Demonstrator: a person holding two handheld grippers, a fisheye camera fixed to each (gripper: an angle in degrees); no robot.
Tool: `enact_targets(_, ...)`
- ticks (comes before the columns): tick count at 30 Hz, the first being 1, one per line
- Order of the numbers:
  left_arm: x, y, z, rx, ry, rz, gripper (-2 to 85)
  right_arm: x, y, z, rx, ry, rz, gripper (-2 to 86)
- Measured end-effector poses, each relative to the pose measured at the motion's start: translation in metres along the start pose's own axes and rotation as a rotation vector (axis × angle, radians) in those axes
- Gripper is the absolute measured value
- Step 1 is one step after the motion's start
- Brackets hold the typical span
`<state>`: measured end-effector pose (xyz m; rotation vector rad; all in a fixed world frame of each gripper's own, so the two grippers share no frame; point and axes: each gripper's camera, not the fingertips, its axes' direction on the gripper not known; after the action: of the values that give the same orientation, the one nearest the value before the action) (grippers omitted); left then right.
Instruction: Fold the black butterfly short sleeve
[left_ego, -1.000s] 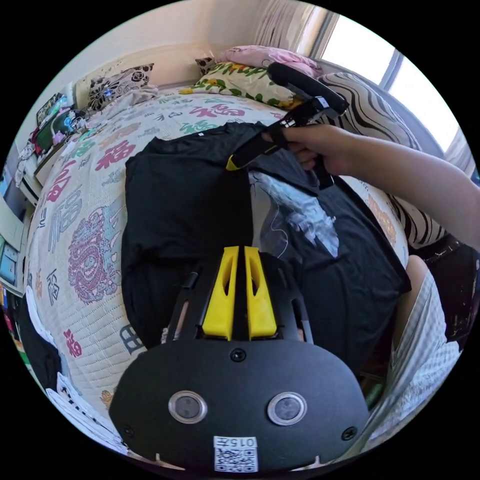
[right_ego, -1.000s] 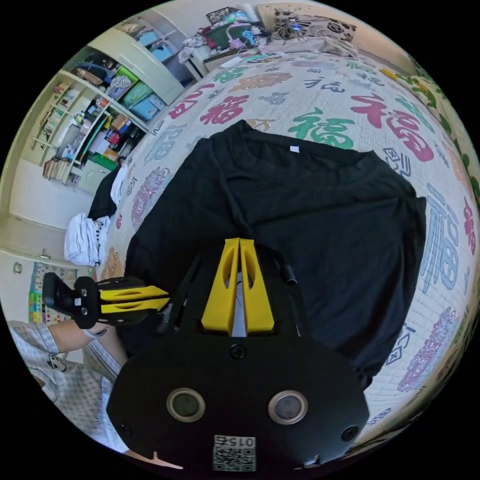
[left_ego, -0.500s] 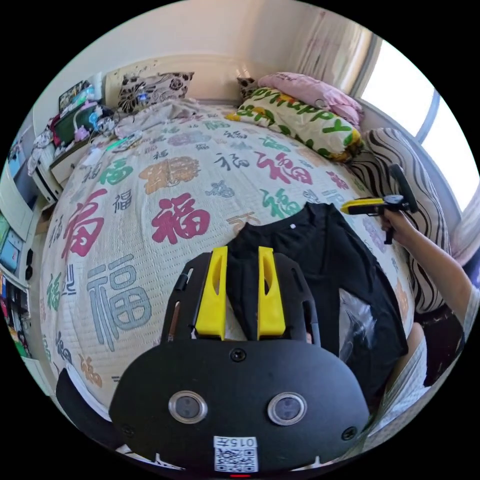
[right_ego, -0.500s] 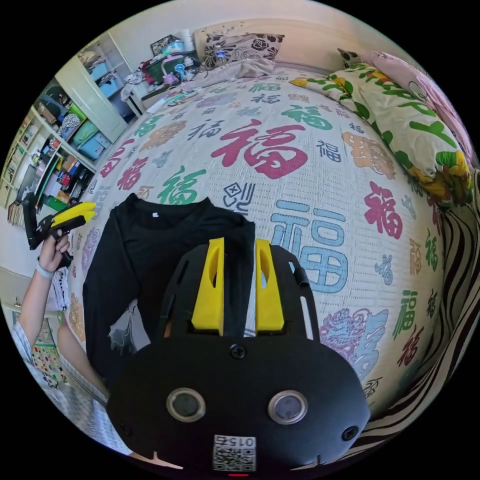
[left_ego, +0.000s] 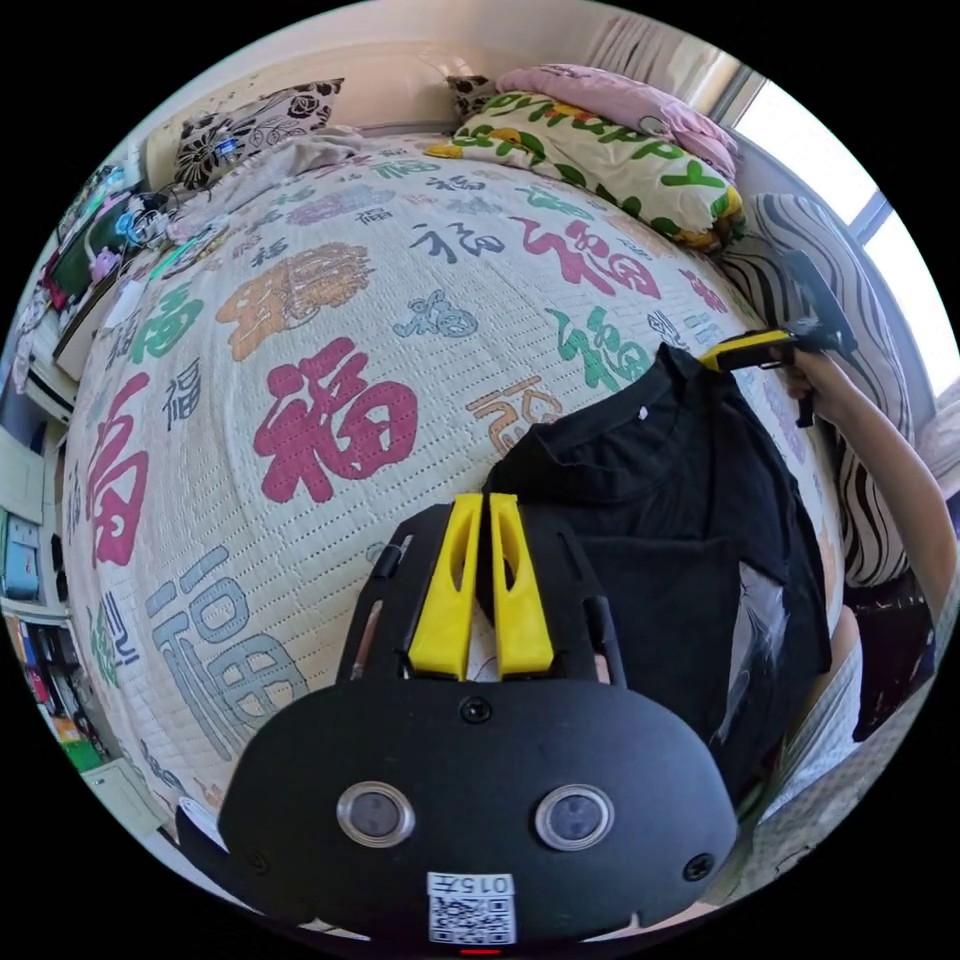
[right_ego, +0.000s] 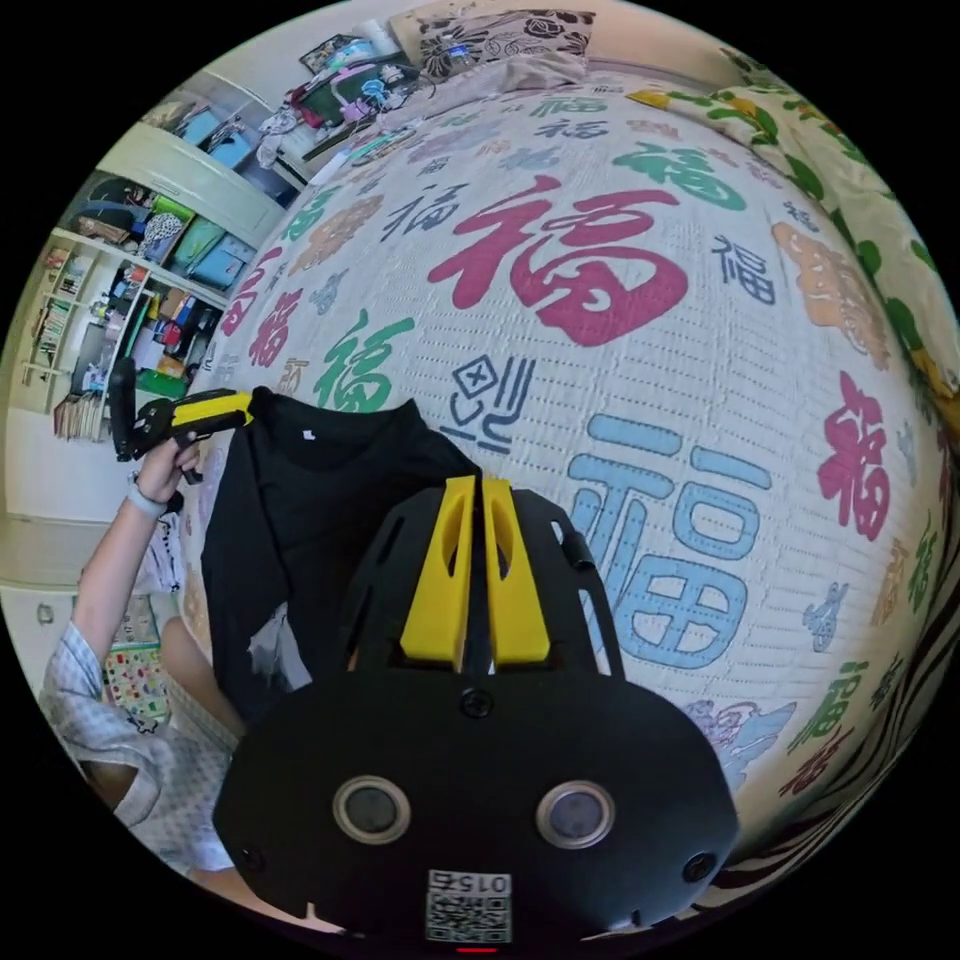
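Note:
The black short sleeve (left_ego: 650, 520) lies back side up on the patterned bedspread (left_ego: 300, 420), its sides folded in, with a pale piece of the butterfly print (left_ego: 755, 640) showing near the hem. My left gripper (left_ego: 482, 498) is shut on the near shoulder corner. My right gripper (left_ego: 705, 357), held in a hand, pinches the other shoulder by the collar. In the right gripper view the right gripper (right_ego: 473, 482) is shut on the shirt (right_ego: 300, 520) at its shoulder, and the left gripper (right_ego: 248, 402) holds the far shoulder corner.
A flowered pillow (left_ego: 590, 150) and a pink one (left_ego: 620, 95) lie at the head of the bed, beside a striped cushion (left_ego: 790, 250). Shelves with boxes (right_ego: 150, 290) stand beyond the bed. The person's checked clothing (right_ego: 130, 740) is at the bed's edge.
A second ago both grippers carried shirt edges over. Half a second ago both stood open beside the folded shirt. Now both have shut on its shoulder corners.

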<state>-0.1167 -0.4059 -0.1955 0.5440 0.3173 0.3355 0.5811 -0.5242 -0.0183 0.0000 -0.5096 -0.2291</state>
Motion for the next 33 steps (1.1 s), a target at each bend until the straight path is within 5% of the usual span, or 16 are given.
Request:
enact_targets(18, 0.033, -0.027, -0.078, 0.106, -0.017, -0.047, -0.2, -0.028, 0.085, -0.069, 0.191, 0.200, 0.046, -1.0)
enact_targets(33, 0.179, 0.233, -0.167, 0.153, 0.127, 0.204, 0.1, -0.085, 0.345, -0.091, 0.210, -0.113, -0.202, -1.0)
